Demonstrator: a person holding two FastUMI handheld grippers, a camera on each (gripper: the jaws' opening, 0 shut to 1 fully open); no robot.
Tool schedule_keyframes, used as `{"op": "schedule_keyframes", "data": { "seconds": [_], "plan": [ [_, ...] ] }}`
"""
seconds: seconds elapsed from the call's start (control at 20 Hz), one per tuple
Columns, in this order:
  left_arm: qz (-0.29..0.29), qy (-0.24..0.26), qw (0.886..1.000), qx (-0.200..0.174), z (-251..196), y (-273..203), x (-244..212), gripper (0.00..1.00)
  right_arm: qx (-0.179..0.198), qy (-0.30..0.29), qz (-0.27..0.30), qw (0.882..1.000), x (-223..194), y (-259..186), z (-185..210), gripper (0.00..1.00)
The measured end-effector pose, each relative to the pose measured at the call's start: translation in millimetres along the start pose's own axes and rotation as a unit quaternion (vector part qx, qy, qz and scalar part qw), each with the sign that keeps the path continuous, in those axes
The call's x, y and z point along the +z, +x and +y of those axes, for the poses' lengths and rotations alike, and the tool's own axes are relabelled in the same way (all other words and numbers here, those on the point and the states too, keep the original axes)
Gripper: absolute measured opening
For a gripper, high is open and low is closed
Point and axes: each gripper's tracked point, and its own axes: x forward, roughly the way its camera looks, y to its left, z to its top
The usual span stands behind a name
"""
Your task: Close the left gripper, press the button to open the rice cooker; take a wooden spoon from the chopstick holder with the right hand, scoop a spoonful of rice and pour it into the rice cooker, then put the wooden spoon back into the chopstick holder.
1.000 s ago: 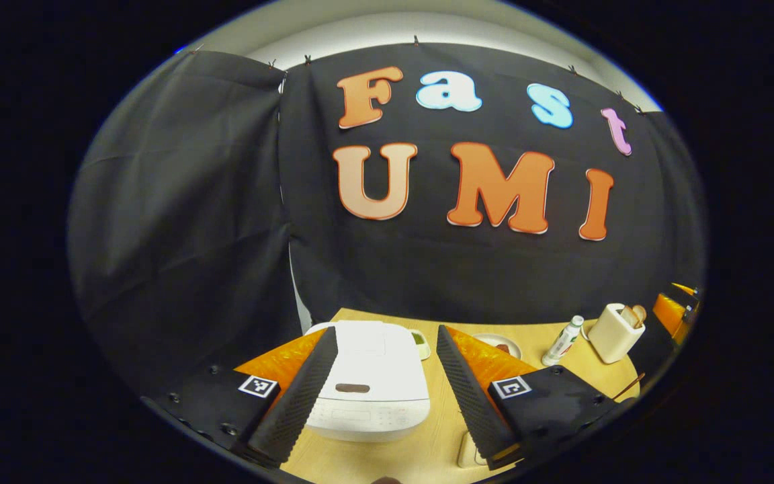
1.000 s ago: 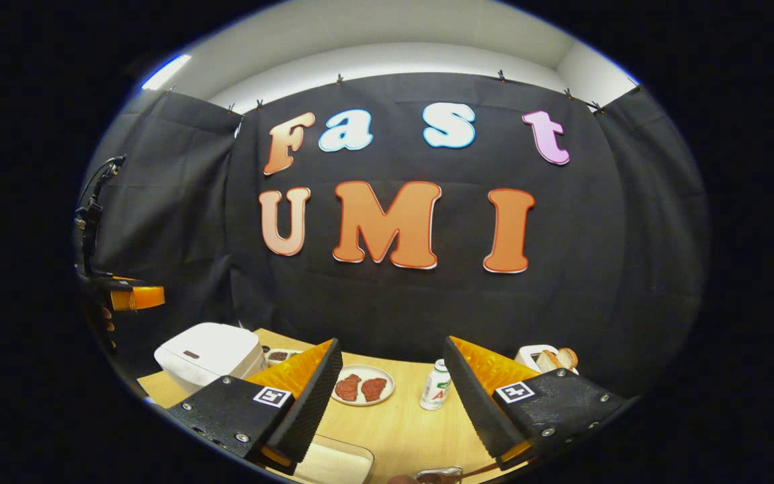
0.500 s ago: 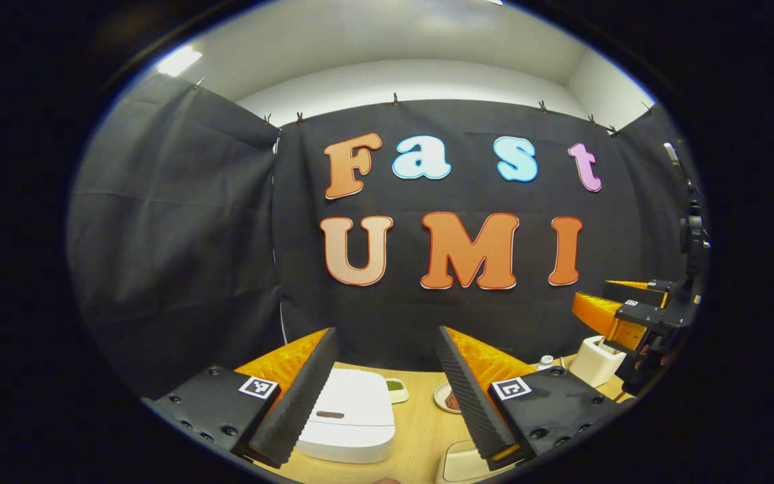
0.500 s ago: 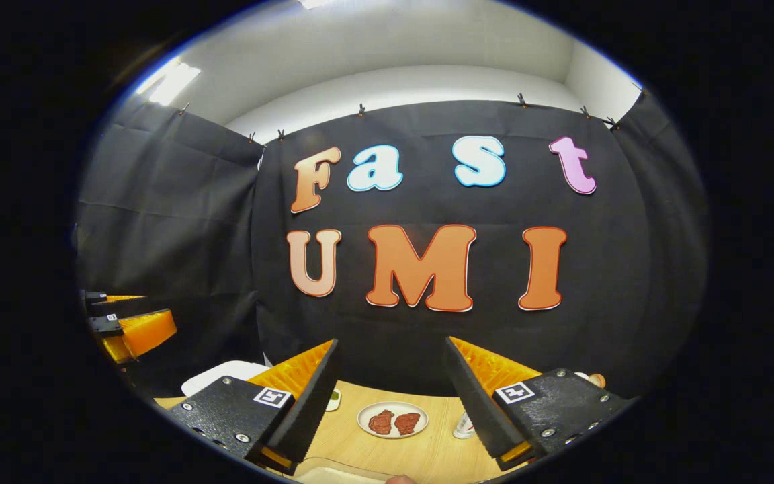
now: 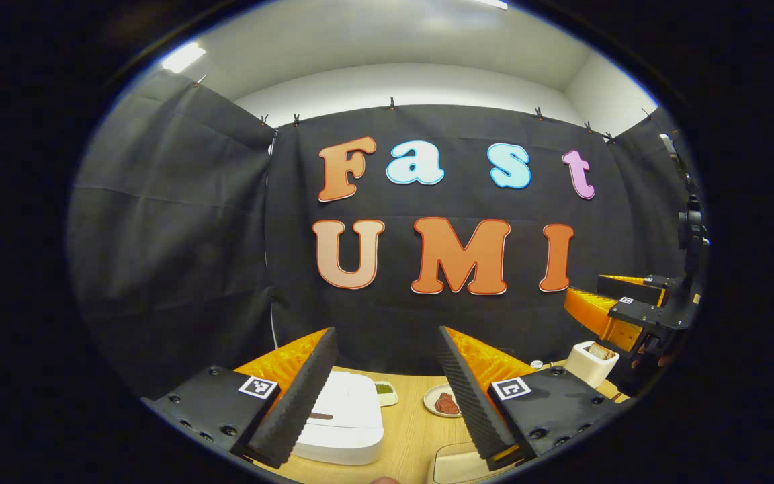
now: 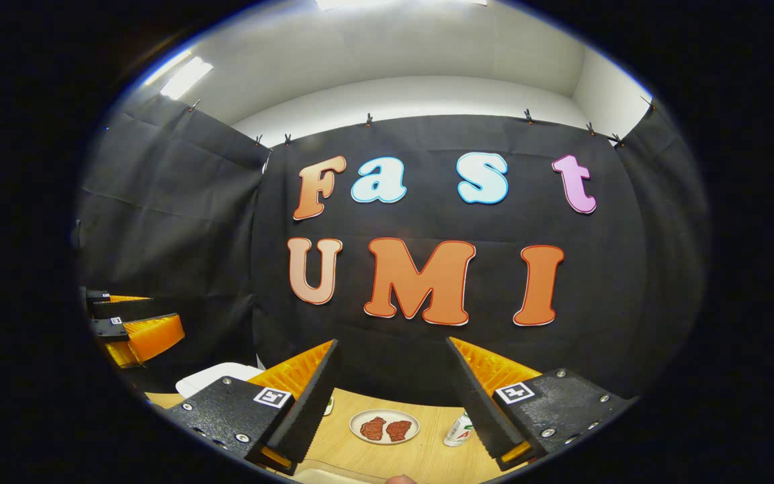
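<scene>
Both tools have been lifted and tipped upward over the last second. A second ago the left gripper view looked down on the white, rounded rice cooker (image 5: 340,420), which sat large between the fingers with its brown button in plain sight. Now the cooker is small and low in that view, and half hidden behind the left finger. Half a second ago the view was already nearly the same as it is now, so the lift seems to be levelling off. This suggests the task is only beginning: the lid is down, and the button has not been pressed.

The left tool (image 5: 387,393) has its jaws spread wide and holds nothing. It would have to close before it pressed the button. The right tool (image 6: 392,403) is equally wide apart and empty.

The cream, boxy chopstick holder (image 5: 590,363) stands at the right of the light wooden desk (image 5: 410,430), well apart from the cooker. It is just below the right tool as seen from the left gripper view. Something pale pokes out of its top, too small to tell as the wooden spoon.

Between them lie a small white plate with reddish pieces (image 6: 384,426) and a small white bottle (image 6: 457,430).
</scene>
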Motion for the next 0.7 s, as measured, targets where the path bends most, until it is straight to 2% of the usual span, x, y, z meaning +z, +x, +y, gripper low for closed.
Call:
{"op": "schedule_keyframes", "data": {
  "seconds": [0.05, 0.3, 0.55, 0.7],
  "plan": [
    [-0.003, 0.002, 1.000, -0.001, 0.2, 1.0, 1.4, 1.00, -0.001, -0.001, -0.001, 1.000, 1.0, -0.9, -1.0, 0.95],
    [-0.003, 0.007, 1.000, -0.012, -5.9, 5.5, -4.9, 0.97, -0.013, 0.007, 0.006, 1.000, -3.2, -7.7, -8.4, 0.95],
    [-0.005, 0.023, 1.000, -0.015, -10.0, 6.4, -12.0, 1.00, -0.021, 0.011, 0.018, 1.000, -9.9, -10.2, -11.5, 0.95],
    [-0.016, 0.029, 0.999, -0.019, -12.5, 5.6, -9.8, 0.97, -0.021, 0.011, 0.023, 0.999, -13.3, -12.9, -11.1, 0.95]
  ]
}}
